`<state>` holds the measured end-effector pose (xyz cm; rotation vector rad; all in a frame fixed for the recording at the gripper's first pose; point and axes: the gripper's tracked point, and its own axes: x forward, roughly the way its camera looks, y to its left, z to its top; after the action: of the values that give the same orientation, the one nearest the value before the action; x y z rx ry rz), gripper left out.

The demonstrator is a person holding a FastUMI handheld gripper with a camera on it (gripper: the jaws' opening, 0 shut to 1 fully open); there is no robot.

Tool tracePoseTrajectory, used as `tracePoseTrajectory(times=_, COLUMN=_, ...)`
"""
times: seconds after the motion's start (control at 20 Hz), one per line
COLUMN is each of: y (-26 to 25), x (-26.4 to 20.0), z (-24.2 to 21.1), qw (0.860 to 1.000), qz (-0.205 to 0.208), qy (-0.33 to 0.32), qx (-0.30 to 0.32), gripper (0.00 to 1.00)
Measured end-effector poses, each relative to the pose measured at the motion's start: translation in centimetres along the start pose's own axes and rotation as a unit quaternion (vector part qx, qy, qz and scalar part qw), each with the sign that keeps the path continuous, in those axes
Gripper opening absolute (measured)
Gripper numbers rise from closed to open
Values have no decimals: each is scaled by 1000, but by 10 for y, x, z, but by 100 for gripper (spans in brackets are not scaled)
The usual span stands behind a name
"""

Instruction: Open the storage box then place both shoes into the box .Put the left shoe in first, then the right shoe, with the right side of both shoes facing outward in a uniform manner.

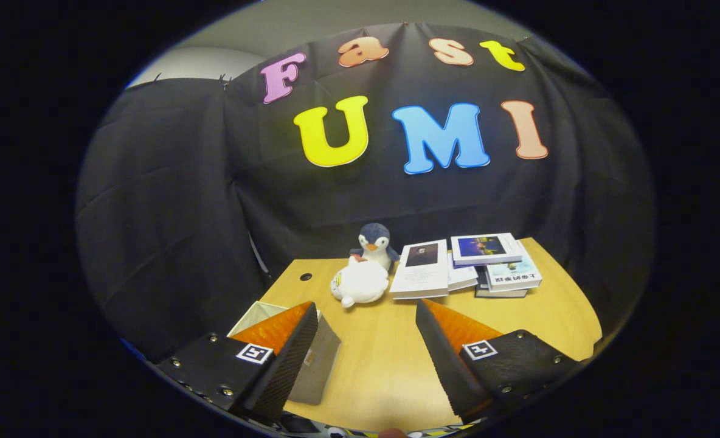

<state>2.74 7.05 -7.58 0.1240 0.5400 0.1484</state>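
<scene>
My gripper [366, 313] hovers above the wooden table [554, 316] with its fingers wide apart and nothing between them. A grey fabric storage box [320, 359] with a pale inside stands on the table under and just behind the left finger [290, 353], which hides much of it. Whether its lid is up or folded I cannot tell. At the near table edge below the fingers, small bits of something white and dark [335, 432] peek in, too little to tell what they are.
Beyond the fingers sit a white plush toy [360, 283] and a penguin plush [374, 243] behind it. To their right lies a spread of several books [469, 267]. A small cable hole [306, 277] marks the table's far left. Black cloth walls close the back.
</scene>
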Motion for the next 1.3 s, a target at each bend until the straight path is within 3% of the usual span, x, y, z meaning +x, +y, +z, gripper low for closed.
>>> tracePoseTrajectory(times=0.65, y=-119, x=-70, z=75, qw=985, qz=-81, qy=-146, qx=-50, gripper=98)
tracePoseTrajectory(times=1.3, y=-113, x=-62, z=84, qw=983, qz=-68, qy=-161, qx=-52, gripper=98)
